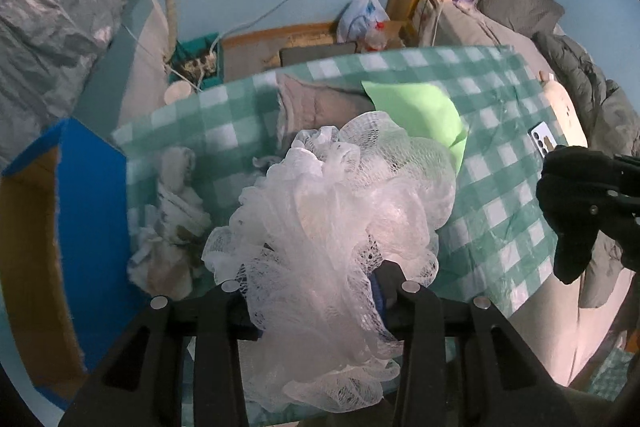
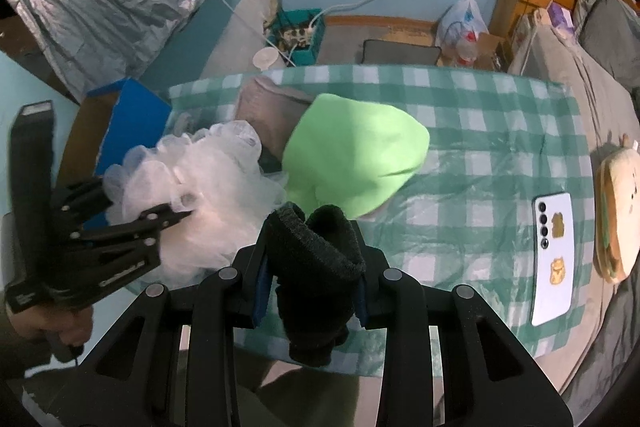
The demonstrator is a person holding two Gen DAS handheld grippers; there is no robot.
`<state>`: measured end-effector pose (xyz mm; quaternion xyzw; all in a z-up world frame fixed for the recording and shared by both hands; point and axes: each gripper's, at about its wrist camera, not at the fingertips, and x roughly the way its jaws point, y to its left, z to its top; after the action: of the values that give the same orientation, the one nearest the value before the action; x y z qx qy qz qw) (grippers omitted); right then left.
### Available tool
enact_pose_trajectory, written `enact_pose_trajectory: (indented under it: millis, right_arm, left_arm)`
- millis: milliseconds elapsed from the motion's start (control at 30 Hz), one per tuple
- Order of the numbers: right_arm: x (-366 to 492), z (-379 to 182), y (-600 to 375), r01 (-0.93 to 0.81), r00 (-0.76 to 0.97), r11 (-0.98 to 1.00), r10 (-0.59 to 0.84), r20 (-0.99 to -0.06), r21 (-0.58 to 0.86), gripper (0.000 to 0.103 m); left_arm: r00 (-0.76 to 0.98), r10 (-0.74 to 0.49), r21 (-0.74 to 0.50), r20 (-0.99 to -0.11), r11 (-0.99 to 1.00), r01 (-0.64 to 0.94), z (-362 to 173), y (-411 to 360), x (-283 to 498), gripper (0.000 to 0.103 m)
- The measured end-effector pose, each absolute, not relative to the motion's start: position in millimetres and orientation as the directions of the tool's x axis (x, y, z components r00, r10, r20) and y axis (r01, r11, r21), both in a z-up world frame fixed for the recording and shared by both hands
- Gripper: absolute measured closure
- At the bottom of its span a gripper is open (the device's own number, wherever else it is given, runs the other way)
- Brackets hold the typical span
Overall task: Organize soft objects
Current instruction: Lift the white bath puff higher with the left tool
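Note:
A white mesh bath pouf (image 1: 332, 211) fills the middle of the left wrist view, and my left gripper (image 1: 316, 303) is shut on its lower part. From the right wrist view the pouf (image 2: 192, 187) rests low over the green checked cloth (image 2: 480, 167), with the left gripper (image 2: 168, 235) at its left side. My right gripper (image 2: 312, 279) is shut on a black fuzzy sock (image 2: 316, 251), which hangs above the near table edge. A light green cloth (image 2: 352, 155) and a grey cloth (image 2: 268, 107) lie behind the pouf. A crumpled white cloth (image 1: 176, 219) lies left of it.
A blue-sided cardboard box (image 1: 92, 207) stands off the table's left end. A white phone (image 2: 554, 255) and a toast-shaped plush (image 2: 616, 211) lie at the right, on the bed side. A bed with grey bedding and a wooden shelf are beyond.

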<state>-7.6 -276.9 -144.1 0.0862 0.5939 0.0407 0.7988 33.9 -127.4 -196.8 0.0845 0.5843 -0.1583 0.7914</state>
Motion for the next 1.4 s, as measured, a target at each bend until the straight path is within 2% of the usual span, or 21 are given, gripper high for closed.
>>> enact_pose_trajectory:
  millis: [67,167,267,433,633,733,1067,1233,1400]
  right_arm:
    - [-9,-149,-282,0.053,0.281,0.981,0.164,-0.946,0.185,0.071]
    - [-10,-151,-288,0.070,0.278,0.980,0.158,-0.948,0.184,0.071]
    - [-11,-151,-292,0.079,0.280,0.979,0.157,-0.947,0.185,0.071]
    - [-10,-149,-299,0.089,0.288,0.978,0.154,-0.945,0.187,0.071]
    - [-9,-149,-304,0.094,0.290,0.978,0.154,-0.944,0.189,0.071]
    - [-9,-149,-305,0.096,0.290,0.977,0.154,-0.945,0.188,0.071]
    - [-10,-148,-311,0.104,0.291,0.978,0.146,-0.946,0.182,0.071]
    - [-12,-148,-312,0.107,0.293,0.977,0.145,-0.945,0.183,0.071]
    - [-13,-146,-311,0.102,0.297,0.977,0.148,-0.943,0.185,0.071]
  left_arm:
    - [0.264,-0.154,-0.052,-0.952,0.932,0.359,-200,-131,34,0.064]
    - [0.256,-0.148,-0.044,-0.955,0.928,0.371,-206,-136,33,0.057]
    - [0.246,-0.139,-0.038,-0.959,0.926,0.377,-212,-139,34,0.048]
    - [0.223,-0.138,-0.040,-0.965,0.919,0.392,-221,-145,35,0.020]
    - [0.203,-0.065,0.028,-0.977,0.905,0.423,-241,-160,34,0.005]
    - [0.212,-0.038,0.061,-0.976,0.895,0.442,-249,-167,33,0.001]
    - [0.237,0.021,0.130,-0.971,0.882,0.452,-270,-176,37,0.003]
    - [0.264,0.028,0.151,-0.964,0.874,0.462,-266,-175,31,0.030]
    - [0.290,-0.007,0.135,-0.957,0.874,0.467,-249,-171,27,0.042]
